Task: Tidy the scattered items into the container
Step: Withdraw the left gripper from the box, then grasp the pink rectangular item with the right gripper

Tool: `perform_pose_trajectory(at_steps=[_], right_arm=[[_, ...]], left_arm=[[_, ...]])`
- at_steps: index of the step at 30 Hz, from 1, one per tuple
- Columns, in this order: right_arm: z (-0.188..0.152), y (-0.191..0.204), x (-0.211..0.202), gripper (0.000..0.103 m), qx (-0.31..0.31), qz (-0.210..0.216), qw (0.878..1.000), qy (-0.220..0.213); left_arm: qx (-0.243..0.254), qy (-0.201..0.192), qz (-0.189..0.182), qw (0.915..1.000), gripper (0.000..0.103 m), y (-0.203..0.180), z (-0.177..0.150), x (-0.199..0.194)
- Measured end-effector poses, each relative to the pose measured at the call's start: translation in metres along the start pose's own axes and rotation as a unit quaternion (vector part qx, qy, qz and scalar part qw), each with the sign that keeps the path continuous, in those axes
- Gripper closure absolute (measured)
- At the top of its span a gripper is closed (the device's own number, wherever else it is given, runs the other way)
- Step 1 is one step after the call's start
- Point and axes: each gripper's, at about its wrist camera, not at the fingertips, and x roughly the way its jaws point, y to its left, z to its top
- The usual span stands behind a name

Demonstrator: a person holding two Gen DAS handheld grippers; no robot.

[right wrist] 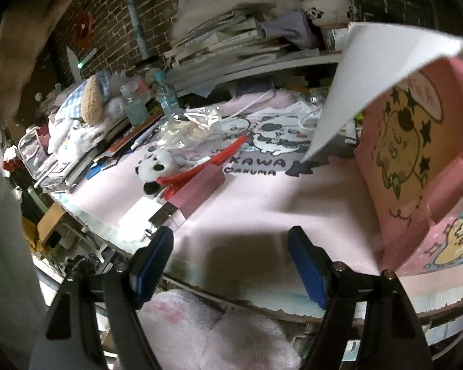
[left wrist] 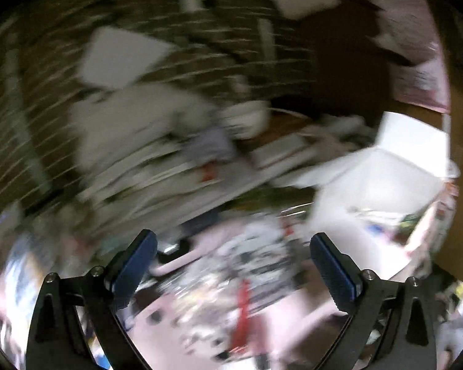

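Container: a pink cartoon-printed box (right wrist: 416,160) stands open at the right of the bench, its white flap (right wrist: 370,77) raised over the mouth; whether anything lies inside cannot be told from this angle.
Scattered items: a panda plush (right wrist: 152,171), a red clip (right wrist: 200,166) and a pink block (right wrist: 197,189) lie touching in a cluster at mid-bench, left of the box and well apart from it; a white card (right wrist: 142,212) sits just beside them, near the front edge.
Bench: a pink printed mat (right wrist: 262,203) covers it; crumpled clear wrapping (right wrist: 197,123) and a water bottle (right wrist: 166,92) lie farther back, stacked books (right wrist: 231,40) on a shelf beyond.
Right hand-held gripper (right wrist: 231,262): jaws parted about two thirds, nothing between the blue pads, poised over the bare near edge of the mat.
Left hand-held gripper (left wrist: 233,265): jaws spread close to their widest, empty; its view is heavily smeared, with the white flap (left wrist: 395,166) at right and the red clip (left wrist: 242,311) below.
Stage: judged mid-task, with the cluster not yet in the box.
Risk, flap: the raised flap leans over the opening, so an item carried in from the left could knock it down or catch under it.
Risk, cluster: the clip lies against the plush and block, so closing on one may drag or flick its neighbours toward the bench's near edge.
Risk, blur: a fast-swinging left tool could sweep into the wrapping or bottle.
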Motion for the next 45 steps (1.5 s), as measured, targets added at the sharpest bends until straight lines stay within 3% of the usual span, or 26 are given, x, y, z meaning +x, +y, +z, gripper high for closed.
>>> perform_pose_trajectory(at_steps=[2,5,10,14,17,25,31,37,38,42,45], right_arm=[[0.001,0.005,-0.001,0.029,-0.001,-0.005,1.0,-0.008],[0.002,0.013,0.0,0.029,-0.003,-0.009,1.0,-0.017],[0.002,0.037,0.01,0.029,-0.022,-0.006,1.0,-0.014],[-0.001,0.056,0.02,0.029,-0.039,-0.012,0.999,-0.007],[-0.002,0.062,0.026,0.029,-0.054,-0.056,0.997,-0.016],[-0.004,0.047,0.024,0.029,-0.041,-0.109,0.993,-0.026],[-0.002,0.027,0.025,0.029,-0.007,-0.105,0.994,-0.024],[0.002,0.036,0.035,0.03,-0.015,-0.106,0.993,-0.049],[0.003,0.036,0.037,0.032,-0.008,-0.102,0.993,-0.053],[0.002,0.036,0.042,0.057,-0.014,-0.109,0.992,-0.063],[0.001,0.036,0.045,0.063,-0.022,-0.118,0.99,-0.072]], left_arm=[[-0.027,-0.004,0.046,0.9986,0.004,0.021,-0.027,-0.009],[-0.064,0.006,0.082,0.9946,0.004,0.047,-0.066,-0.016],[-0.108,0.011,0.073,0.9914,0.004,0.067,-0.114,-0.025],[-0.121,0.012,0.072,0.99,0.004,0.073,-0.133,-0.028],[-0.121,0.008,0.063,0.9906,0.004,0.071,-0.138,-0.03],[-0.118,0.006,0.046,0.992,0.004,0.065,-0.143,-0.026],[-0.117,0.005,0.038,0.9924,0.004,0.062,-0.142,-0.024],[-0.114,0.0,0.037,0.9928,0.004,0.06,-0.141,-0.025],[-0.114,-0.001,0.036,0.9929,0.004,0.06,-0.141,-0.026],[-0.115,-0.002,0.033,0.9928,0.004,0.061,-0.142,-0.026],[-0.12,-0.005,0.03,0.9923,0.004,0.063,-0.142,-0.025]])
